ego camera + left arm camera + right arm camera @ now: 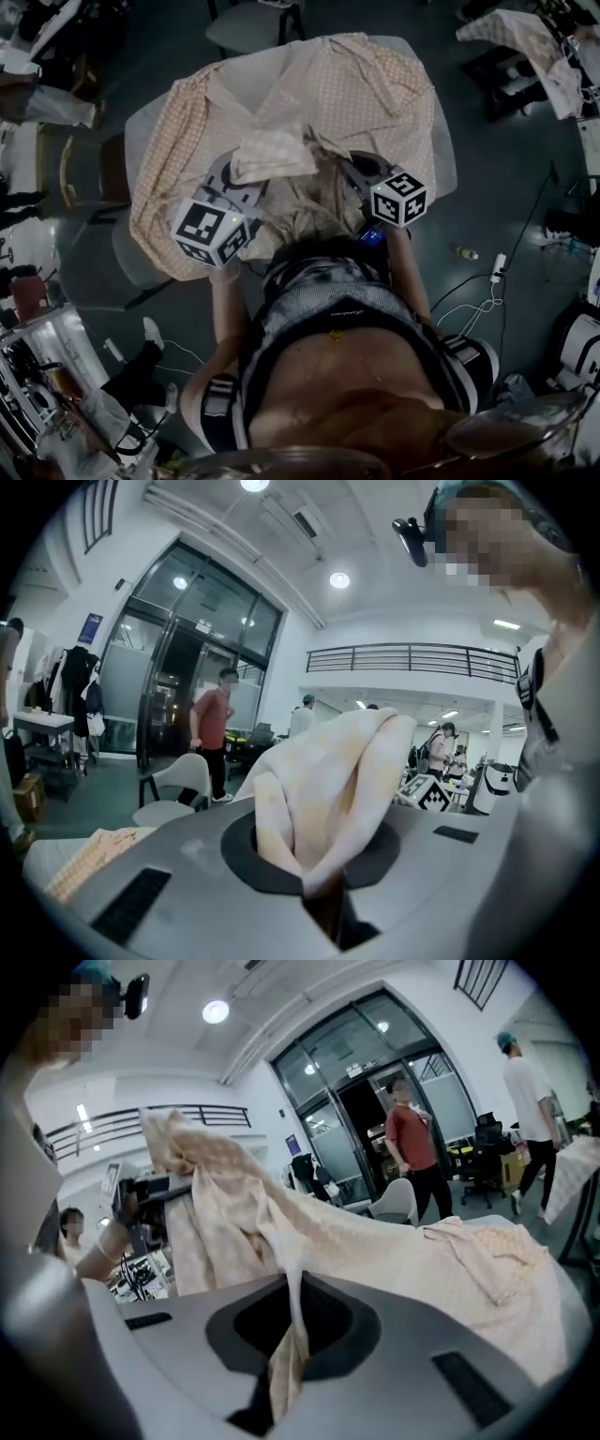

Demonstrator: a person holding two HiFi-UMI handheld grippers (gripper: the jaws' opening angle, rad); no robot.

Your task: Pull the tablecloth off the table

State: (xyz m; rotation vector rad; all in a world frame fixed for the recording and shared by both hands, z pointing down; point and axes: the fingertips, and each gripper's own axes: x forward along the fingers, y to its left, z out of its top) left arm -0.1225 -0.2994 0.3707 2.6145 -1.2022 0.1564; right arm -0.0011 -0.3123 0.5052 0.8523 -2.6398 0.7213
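Left gripper (322,892), right gripper (284,1377) on tablecloth (356,94)

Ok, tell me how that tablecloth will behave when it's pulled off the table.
Probably floppy: the tablecloth bunches and folds where the left gripper and right gripper pinch it. Likely light, since thin pinches hold up whole folds. It may drag over the table edge in a heap.

Lit by round ceiling lights (339,579), walled in white (375,630), fronted by tall glass doors (178,686), overlooked by a mezzanine railing (412,658), floored in dark grey (497,197), furnished with a white chair (183,785).
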